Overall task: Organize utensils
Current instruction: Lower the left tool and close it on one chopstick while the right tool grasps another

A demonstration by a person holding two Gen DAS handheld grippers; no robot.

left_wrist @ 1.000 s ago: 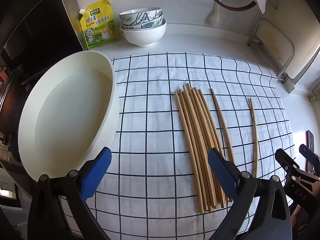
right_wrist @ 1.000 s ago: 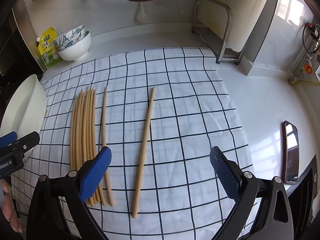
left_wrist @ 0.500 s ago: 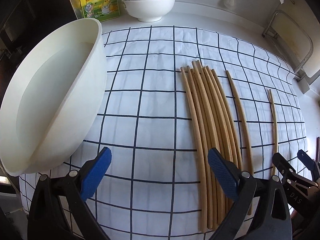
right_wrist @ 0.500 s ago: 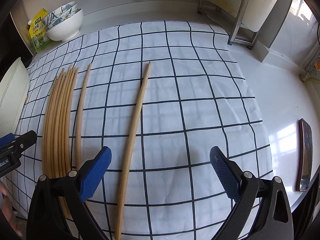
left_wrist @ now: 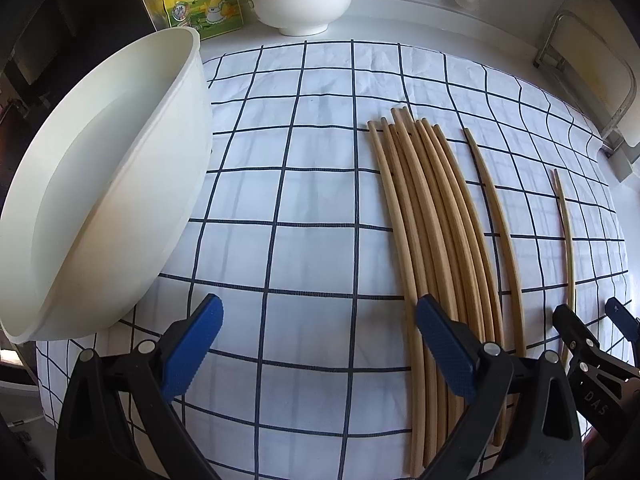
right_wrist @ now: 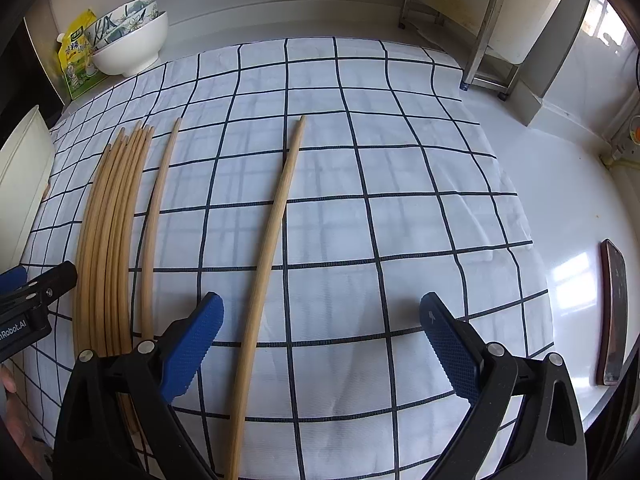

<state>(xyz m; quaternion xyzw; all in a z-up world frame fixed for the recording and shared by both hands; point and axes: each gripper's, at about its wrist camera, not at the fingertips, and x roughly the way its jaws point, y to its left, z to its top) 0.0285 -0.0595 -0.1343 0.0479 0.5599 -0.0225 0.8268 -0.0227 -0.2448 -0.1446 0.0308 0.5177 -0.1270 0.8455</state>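
Observation:
A bundle of several wooden chopsticks (left_wrist: 432, 240) lies lengthwise on a white checked cloth (left_wrist: 300, 200). Two single chopsticks lie to its right, one close (left_wrist: 500, 232) and one farther off (left_wrist: 566, 232). My left gripper (left_wrist: 320, 340) is open low over the cloth, its right finger (left_wrist: 444, 344) over the bundle's left edge. My right gripper (right_wrist: 320, 332) is open too. The far single chopstick (right_wrist: 272, 240) runs between its fingers, nearer the left pad (right_wrist: 192, 352). The bundle (right_wrist: 108, 232) and the near single chopstick (right_wrist: 158, 208) lie left of it.
A large white basin (left_wrist: 100, 200) sits on the cloth's left edge. Stacked bowls (left_wrist: 300, 4) and a yellow pouch (left_wrist: 200, 4) stand at the back. A metal rack (right_wrist: 480, 20) is at the back right, and a phone (right_wrist: 612, 312) lies on the counter at right.
Both grippers have moved forward and lower toward the cloth, so the chopsticks look closer. Both stay open and the chopsticks have not moved.

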